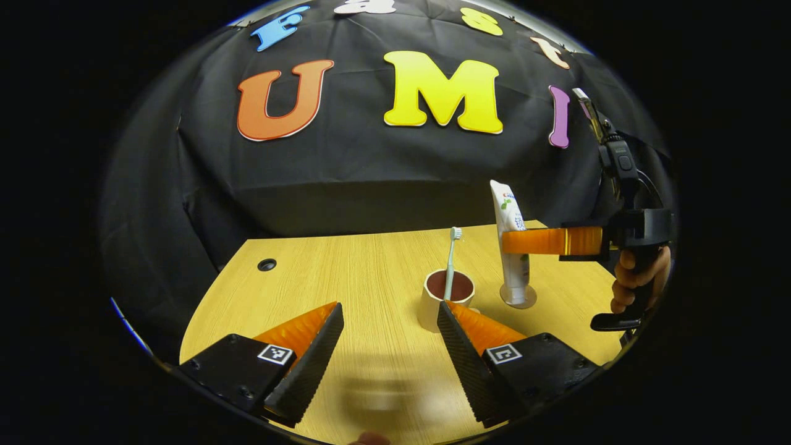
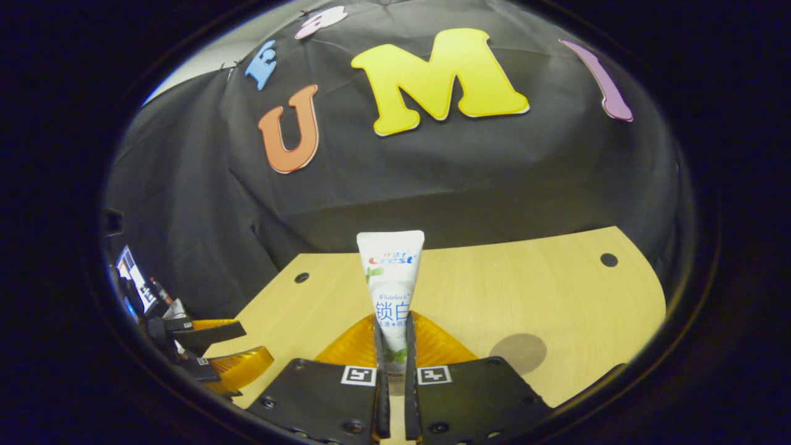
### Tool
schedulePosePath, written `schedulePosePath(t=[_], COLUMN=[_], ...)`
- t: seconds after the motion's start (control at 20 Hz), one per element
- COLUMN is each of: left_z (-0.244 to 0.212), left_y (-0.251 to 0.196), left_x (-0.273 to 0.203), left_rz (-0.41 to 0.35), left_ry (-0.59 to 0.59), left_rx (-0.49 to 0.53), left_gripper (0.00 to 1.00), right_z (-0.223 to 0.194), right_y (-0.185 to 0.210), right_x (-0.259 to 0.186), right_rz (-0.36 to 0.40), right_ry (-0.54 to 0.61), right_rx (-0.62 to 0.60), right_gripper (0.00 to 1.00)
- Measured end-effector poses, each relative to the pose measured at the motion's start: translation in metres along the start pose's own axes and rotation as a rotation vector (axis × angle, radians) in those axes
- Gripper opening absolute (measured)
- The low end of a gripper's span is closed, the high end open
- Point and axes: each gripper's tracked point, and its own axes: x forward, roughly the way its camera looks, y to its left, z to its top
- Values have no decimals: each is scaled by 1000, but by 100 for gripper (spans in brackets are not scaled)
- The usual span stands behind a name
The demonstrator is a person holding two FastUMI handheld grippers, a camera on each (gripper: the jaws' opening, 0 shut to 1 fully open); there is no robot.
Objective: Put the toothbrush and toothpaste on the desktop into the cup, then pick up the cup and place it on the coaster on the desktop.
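Note:
A beige cup (image 1: 432,309) with a dark red inside stands on the wooden desktop (image 1: 371,272), and a pale toothbrush (image 1: 453,256) stands in it, head up. My left gripper (image 1: 389,307) is open just in front of the cup, its right finger (image 1: 476,334) close to the cup's wall. Right of the cup a white toothpaste tube (image 1: 508,210) stands upright, cap down at the table surface. My right gripper (image 1: 513,241) is shut on its middle from the right. In the right gripper view the tube (image 2: 390,278) rises between my right gripper (image 2: 392,324). A round brownish coaster (image 2: 518,352) lies to the right.
A person's hand (image 1: 636,278) holds the right gripper's handle at the desktop's right edge. The left gripper (image 2: 216,352) sits at the lower left of the right gripper view. Small dark holes (image 2: 609,259) mark the desktop (image 2: 525,290) near its back corners. The black cloth wall stands behind.

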Motion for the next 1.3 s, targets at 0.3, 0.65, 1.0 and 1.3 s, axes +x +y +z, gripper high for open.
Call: schedulePosePath(t=[0.3,0.65,1.0,1.3], left_z=[-21,-40,-52,-57], left_y=[5,16,26,30], left_x=[2,1,1,3], left_rz=[29,60,79,83], left_ry=[51,100,127,140], left_rx=[-36,-66,-87,-98], left_gripper=[98,98,98,98], right_z=[7,15,-7,-32], right_y=[10,27,38,39], right_x=[32,61,80,92], right_rz=[37,73,73,57], right_ry=[-62,-147,-129,-69], right_rx=[26,-1,-120,-182], right_gripper=[9,9,9,12])
